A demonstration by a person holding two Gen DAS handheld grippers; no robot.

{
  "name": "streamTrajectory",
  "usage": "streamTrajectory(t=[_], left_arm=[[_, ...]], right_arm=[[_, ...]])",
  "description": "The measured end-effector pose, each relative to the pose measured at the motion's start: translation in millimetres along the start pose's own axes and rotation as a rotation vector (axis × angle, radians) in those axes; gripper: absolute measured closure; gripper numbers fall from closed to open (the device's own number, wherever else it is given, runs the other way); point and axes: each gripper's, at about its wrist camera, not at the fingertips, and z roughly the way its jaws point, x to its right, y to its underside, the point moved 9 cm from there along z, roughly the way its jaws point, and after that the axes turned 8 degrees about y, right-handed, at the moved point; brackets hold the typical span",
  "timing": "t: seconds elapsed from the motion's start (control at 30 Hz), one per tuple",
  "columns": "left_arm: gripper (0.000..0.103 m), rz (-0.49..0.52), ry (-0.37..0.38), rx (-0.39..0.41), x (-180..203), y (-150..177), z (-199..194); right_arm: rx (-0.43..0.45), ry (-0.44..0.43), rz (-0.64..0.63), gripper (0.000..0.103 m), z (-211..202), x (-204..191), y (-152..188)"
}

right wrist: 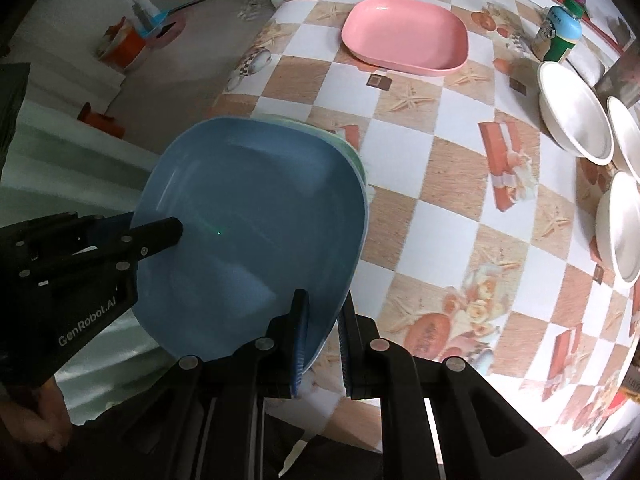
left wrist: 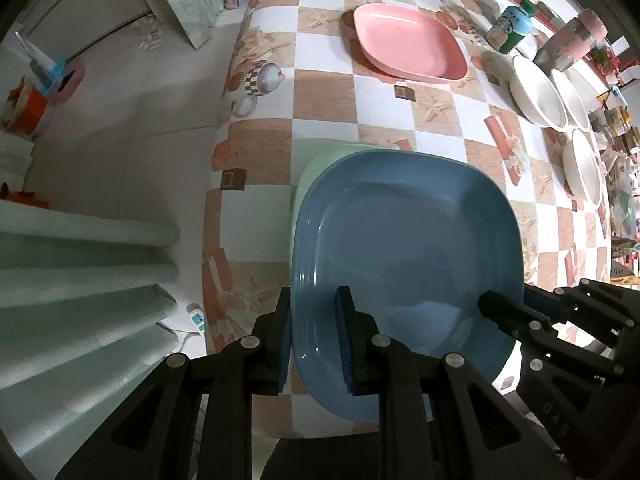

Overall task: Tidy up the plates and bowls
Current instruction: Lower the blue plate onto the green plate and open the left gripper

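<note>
The blue plate (left wrist: 404,256) hangs over the green plate (left wrist: 316,168) at the table's (left wrist: 328,92) near left edge, with the left gripper (left wrist: 314,340) and right gripper (right wrist: 322,336) each clamped nearly shut on opposite rims. To stack it well, I'd keep it level, square its corners over the green plate, lower it until it nests and only then let both grippers go. The pink plate (left wrist: 408,40) lies farther off, the white bowls (left wrist: 538,92) to the right.

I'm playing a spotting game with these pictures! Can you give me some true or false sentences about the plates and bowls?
1. Both grippers pinch the rim of the blue square plastic plate. True: the left gripper and the right gripper each clamp an edge.
2. The pink square plastic plate lies on top of the blue plate. False: it sits alone, farther across the checked tablecloth.
3. A pale green plate peeks out from under the blue plate. True.
4. The white round bowls are stacked inside the pink plate. False: they stand on the tablecloth, off to the side.
</note>
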Motion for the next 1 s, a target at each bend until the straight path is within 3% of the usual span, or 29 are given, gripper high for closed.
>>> streamTrajectory(t=[0.47, 0.53, 0.6, 0.63, 0.7, 0.73, 0.77, 1.0], left_arm=[[0.081, 0.038, 0.011, -0.001, -8.7, -27.0, 11.5], [0.075, 0.045, -0.019, -0.015, -13.0, -30.7, 18.1], [0.061, 0.043, -0.047, -0.031, -18.6, -31.0, 24.6], [0.061, 0.038, -0.059, -0.037, -22.3, -30.6, 26.3], [0.060, 0.025, -0.059, -0.042, -27.0, -28.2, 25.9], [0.060, 0.020, -0.055, -0.043, -28.0, -26.8, 25.4], [0.060, 0.013, -0.044, -0.046, -28.1, -24.6, 24.9], [0.060, 0.031, 0.023, -0.052, -5.2, -13.7, 17.7]], right_arm=[[-0.013, 0.041, 0.084, 0.087, 8.8, 0.4, -32.5], [-0.015, 0.050, 0.084, 0.087, 9.4, 0.2, -36.0], [-0.025, 0.051, 0.086, 0.087, 12.1, 0.3, -37.9], [-0.033, 0.056, 0.089, 0.085, 12.9, 1.5, -37.2], [-0.069, 0.067, 0.115, 0.054, 17.0, 8.1, -34.2], [-0.067, 0.058, 0.136, 0.023, 15.4, 12.1, -33.1], [-0.051, 0.051, 0.151, 0.018, 12.0, 14.7, -33.5], [-0.001, 0.056, 0.218, 0.018, -13.0, 39.7, -25.9]])
